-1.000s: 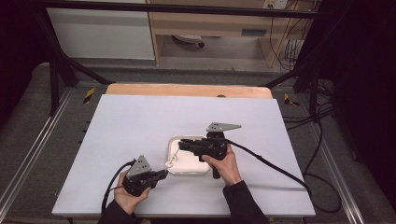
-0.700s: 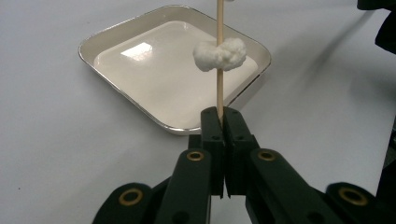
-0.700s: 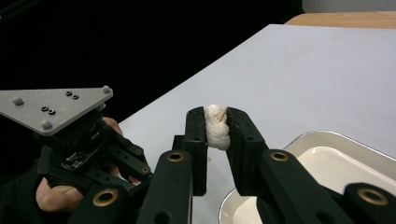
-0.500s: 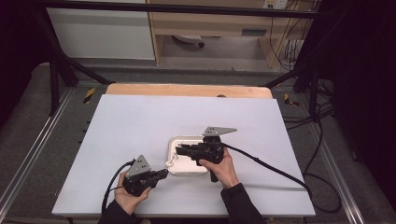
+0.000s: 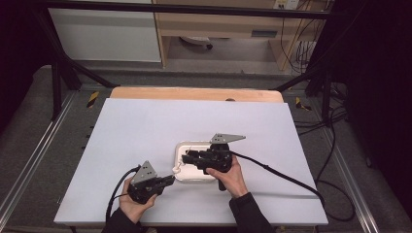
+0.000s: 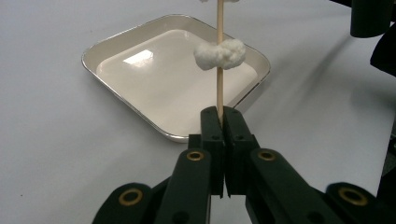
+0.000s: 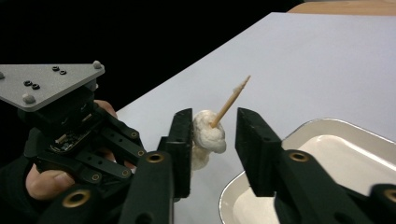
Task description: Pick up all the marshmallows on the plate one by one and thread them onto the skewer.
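A rectangular desk point(image 5: 145, 136) with a pale white top and a bare wooden strip along its 12 o'clock edge carries one thing directly: a shallow white rectangular tray with rounded corners point(image 5: 187, 174), lying toward 6 o'clock, slightly right of the middle

We hold our left gripper point(image 5: 167, 180) low at about seven o'clock on the table, our left hand point(image 5: 132, 204) wrapped under its body, its nose aimed toward two o'clock. Its jaws are pressed tight together on a thin stick. Our right gripper point(image 5: 187, 156) sits near the centre, pointing toward nine o'clock, our right hand point(image 5: 228, 175) gripping its handle from the five o'clock side. Its jaws have just been opening and stand apart, a soft white lump between them, touching the left pad. Both forearms enter from six o'clock.
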Demonstrator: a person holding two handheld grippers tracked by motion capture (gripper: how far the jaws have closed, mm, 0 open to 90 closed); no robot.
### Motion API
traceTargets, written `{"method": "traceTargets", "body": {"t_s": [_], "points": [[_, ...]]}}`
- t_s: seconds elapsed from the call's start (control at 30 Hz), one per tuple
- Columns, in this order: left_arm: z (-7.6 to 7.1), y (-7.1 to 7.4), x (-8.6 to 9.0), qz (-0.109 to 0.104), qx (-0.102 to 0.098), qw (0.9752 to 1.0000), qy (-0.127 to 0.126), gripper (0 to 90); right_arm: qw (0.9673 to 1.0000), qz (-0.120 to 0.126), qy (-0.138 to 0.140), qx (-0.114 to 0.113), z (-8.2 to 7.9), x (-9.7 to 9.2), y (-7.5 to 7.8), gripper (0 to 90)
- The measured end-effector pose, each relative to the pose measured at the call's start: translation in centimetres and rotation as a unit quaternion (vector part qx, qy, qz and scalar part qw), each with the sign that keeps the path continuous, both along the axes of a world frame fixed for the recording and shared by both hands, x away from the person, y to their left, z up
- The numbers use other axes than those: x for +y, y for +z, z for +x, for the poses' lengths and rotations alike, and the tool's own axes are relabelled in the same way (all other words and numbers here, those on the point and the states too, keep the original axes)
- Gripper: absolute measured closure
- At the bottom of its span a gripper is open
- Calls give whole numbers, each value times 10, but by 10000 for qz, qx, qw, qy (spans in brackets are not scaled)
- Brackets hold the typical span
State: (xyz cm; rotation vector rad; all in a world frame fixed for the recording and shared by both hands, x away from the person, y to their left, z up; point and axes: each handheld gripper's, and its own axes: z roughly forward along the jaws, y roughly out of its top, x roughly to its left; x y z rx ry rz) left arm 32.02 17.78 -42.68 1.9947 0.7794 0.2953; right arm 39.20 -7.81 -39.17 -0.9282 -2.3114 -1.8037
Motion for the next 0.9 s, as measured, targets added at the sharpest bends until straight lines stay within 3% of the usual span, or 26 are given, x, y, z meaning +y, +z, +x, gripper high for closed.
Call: {"method": "traceTargets", "body": {"t_s": [0.13, 0.37, 0.53, 0.63, 0.7, 0.9], "points": [[2, -1, 3, -19, 30, 10000, 59, 885, 10000, -43, -65, -59, -1, -3, 5, 567], [2, 0, 3, -14, 33, 10000, 77, 884, 9982, -383, -341, -305, -4, -13, 10, 383], [2, 0, 4, 16, 59, 9999, 83, 884, 9946, -745, -538, -479, -5, -22, 7, 234], [2, 0, 3, 25, 72, 9999, 82, 884, 9936, -829, -599, -485, -5, -28, 4, 168], [3, -1, 3, 28, 85, 9999, 81, 883, 9912, -1025, -655, -521, -4, -32, 1, 121], [3, 0, 3, 46, 110, 9999, 65, 883, 9876, -1314, -742, -422, -4, -48, -8, 56]]}}
